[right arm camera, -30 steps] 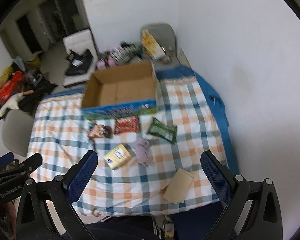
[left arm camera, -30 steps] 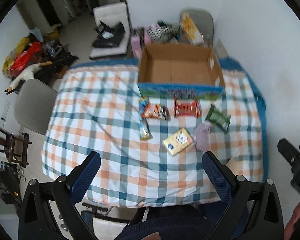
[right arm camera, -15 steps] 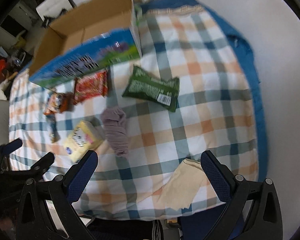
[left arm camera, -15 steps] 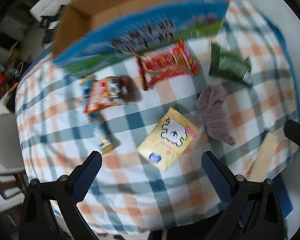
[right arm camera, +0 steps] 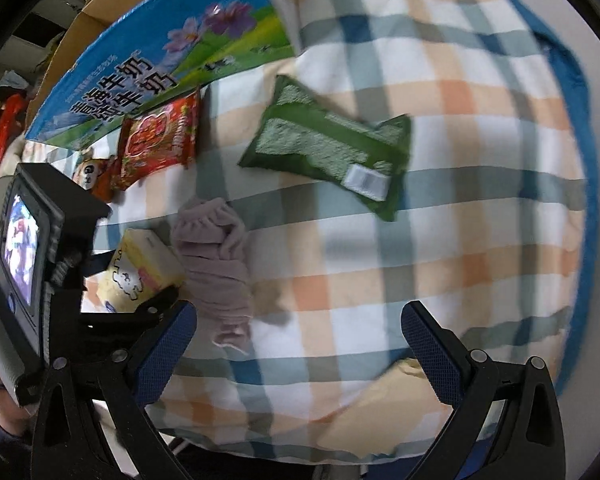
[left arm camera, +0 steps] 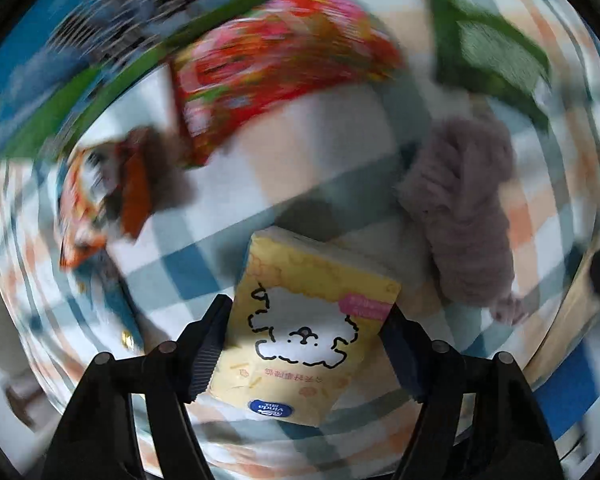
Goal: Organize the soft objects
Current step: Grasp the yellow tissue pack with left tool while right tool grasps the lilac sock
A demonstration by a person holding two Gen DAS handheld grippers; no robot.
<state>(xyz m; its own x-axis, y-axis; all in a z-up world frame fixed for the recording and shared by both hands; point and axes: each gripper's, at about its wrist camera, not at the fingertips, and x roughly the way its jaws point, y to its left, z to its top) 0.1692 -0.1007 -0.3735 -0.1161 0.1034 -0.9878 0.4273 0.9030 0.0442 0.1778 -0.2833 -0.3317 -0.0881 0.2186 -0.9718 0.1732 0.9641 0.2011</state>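
A yellow tissue pack (left arm camera: pixel 296 364) lies on the checked tablecloth, between the fingers of my left gripper (left arm camera: pixel 306 314), which points straight down at it. The jaws are closing, and the fingers stand at the pack's two sides. In the right wrist view the same pack (right arm camera: pixel 140 268) sits beside a crumpled mauve cloth (right arm camera: pixel 216 264). My right gripper (right arm camera: pixel 298 348) hangs open over the tablecloth with nothing between its fingers. Its left finger is near the mauve cloth (left arm camera: pixel 464 216). A beige cloth (right arm camera: pixel 380 412) lies at the table's near edge by its right finger.
A red snack pack (right arm camera: pixel 160 140), a green pack (right arm camera: pixel 332 144) and an orange snack bag (right arm camera: pixel 96 176) lie in front of an open cardboard box (right arm camera: pixel 160 60) at the back. The blue table edge (right arm camera: pixel 580 160) runs along the right by the wall.
Both grippers have dropped from high above the table to just over it. The left gripper's jaws have narrowed around the yellow tissue pack. The right gripper's jaws stay wide.
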